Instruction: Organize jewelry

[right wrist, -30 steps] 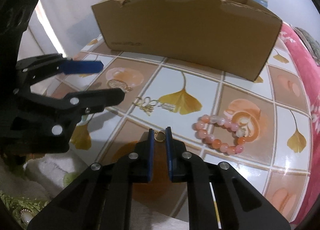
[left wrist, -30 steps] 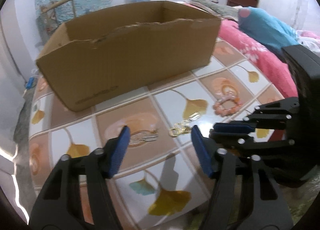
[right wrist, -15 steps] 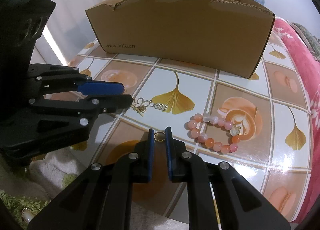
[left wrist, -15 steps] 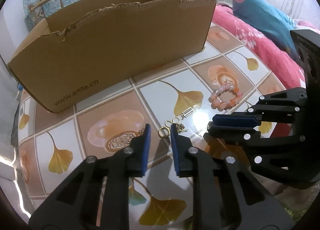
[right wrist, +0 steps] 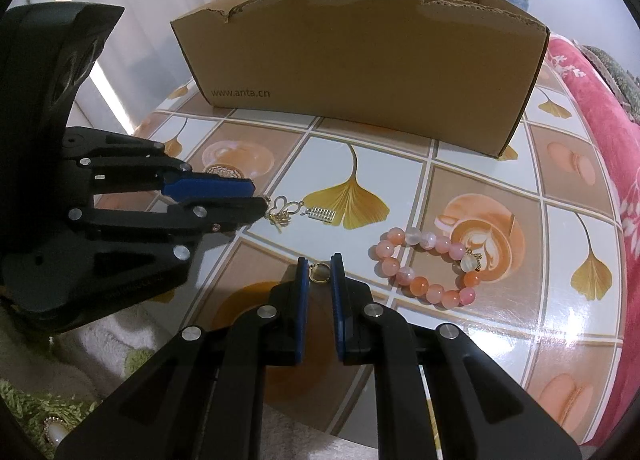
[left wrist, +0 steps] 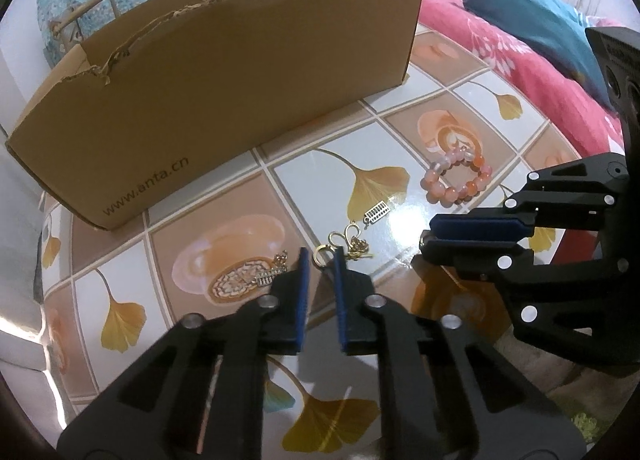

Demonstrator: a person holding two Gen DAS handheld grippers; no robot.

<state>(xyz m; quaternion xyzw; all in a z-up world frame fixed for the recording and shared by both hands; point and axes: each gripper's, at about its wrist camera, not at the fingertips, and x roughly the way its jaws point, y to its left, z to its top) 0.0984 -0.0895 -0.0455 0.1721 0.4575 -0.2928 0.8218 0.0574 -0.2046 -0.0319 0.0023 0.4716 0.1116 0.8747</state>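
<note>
A gold chain with a looped clasp lies on the tiled table, ending in a small silver abacus charm. My left gripper has its jaws closing, and the blue pads pinch the chain's gold end loop at their tips. My right gripper is shut on a small gold ring, low over the table. A pink and orange bead bracelet lies to its right. A round filigree piece lies left of the chain.
An open cardboard box with a torn rim stands across the back of the table. A pink bedspread borders the right side. A white towel and green fluffy cloth lie at the near left edge.
My left gripper came forward and down to the gold chain, and its jaws went from wide apart to narrow around the end loop. The right gripper kept still with the ring.
</note>
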